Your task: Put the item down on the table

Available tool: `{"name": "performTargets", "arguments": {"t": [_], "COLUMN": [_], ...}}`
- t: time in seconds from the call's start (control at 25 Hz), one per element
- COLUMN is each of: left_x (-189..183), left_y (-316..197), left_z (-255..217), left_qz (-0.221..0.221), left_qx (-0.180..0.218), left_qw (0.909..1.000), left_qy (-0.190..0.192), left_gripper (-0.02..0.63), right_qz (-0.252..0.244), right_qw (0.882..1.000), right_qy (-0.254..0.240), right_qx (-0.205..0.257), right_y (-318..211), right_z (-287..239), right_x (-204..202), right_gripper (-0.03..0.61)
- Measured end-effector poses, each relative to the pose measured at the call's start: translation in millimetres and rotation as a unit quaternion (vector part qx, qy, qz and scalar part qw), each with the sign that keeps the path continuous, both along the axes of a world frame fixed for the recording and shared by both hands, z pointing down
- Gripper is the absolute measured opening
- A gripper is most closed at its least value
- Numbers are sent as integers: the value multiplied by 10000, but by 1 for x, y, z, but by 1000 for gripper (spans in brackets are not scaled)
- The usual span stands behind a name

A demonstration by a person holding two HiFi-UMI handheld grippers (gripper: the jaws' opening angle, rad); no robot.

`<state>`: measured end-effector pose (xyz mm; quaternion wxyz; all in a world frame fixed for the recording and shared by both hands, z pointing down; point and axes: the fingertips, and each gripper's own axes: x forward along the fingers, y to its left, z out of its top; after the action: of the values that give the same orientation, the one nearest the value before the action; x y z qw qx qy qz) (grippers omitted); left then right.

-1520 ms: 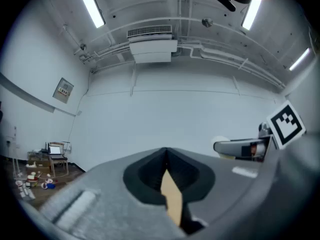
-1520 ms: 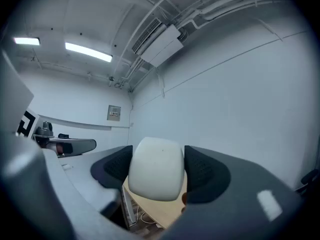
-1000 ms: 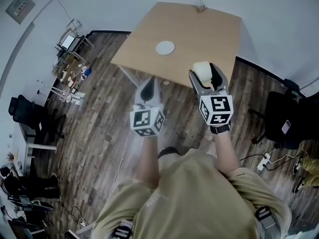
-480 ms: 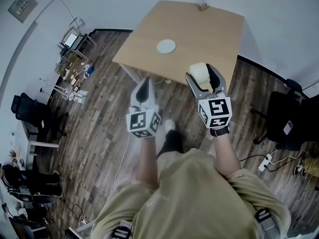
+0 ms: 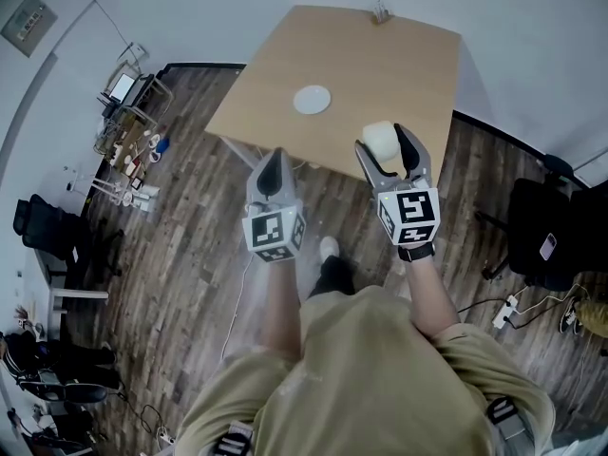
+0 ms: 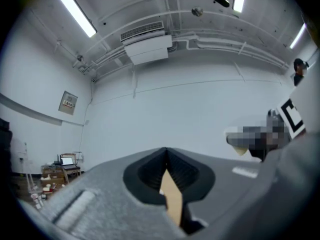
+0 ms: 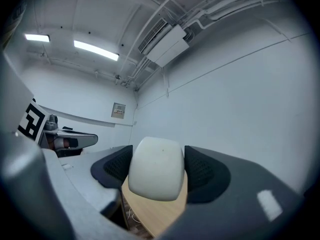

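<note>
A rounded white item (image 5: pixel 381 139) (image 7: pixel 156 168) sits clamped between the dark pads of my right gripper (image 5: pixel 387 146) (image 7: pixel 157 170), held in the air at the near edge of the wooden table (image 5: pixel 380 60). My left gripper (image 5: pixel 275 172) (image 6: pixel 166 170) hangs over the floor just short of the table's near left side, its jaws shut together with nothing in them. A sliver of the tabletop (image 6: pixel 172 199) shows beneath its tips. A small white round plate (image 5: pixel 312 100) lies on the table left of centre.
A small object (image 5: pixel 381 11) stands at the table's far edge by the white wall. A black chair (image 5: pixel 541 236) is on the right, a shelf cart with clutter (image 5: pixel 128 112) and another black chair (image 5: pixel 47 224) on the left. Wood plank floor (image 5: pixel 190 245) surrounds me.
The table has slid slightly in view as I step closer; both grippers keep their hold and spacing, the right still carrying the white item.
</note>
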<state>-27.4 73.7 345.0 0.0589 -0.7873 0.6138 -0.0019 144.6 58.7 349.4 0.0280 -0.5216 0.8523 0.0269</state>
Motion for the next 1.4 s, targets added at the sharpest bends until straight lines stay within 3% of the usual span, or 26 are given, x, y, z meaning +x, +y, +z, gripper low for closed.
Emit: {"name": "performTargets", "arguments": {"t": [0.28,0.64,1.0,1.4], "left_x": [-36,-77,-120,-133], "left_y": [-83,-190,-269,-357], "left_z": [-5,-10,13,59], "left_qz": [-169,52,318,291], "left_qx": [-31,-161,-354,-772], "left_qw": [9998,9998,9985,9960], "left_qy": [-117,109,271,338], "left_gripper": [2,2,2,2], "right_qz": [223,376,655,370], "right_qw": [9997,9992,9974,9956], "right_qy": [69,145,202,378], "right_qx": [110,26,-202,-774], "right_y": [-78,-175,-261,-360], "right_z": [-14,-18,0,64], "right_x": [-19,-67,-109,-144], "right_gripper": [327,327,327,327]}}
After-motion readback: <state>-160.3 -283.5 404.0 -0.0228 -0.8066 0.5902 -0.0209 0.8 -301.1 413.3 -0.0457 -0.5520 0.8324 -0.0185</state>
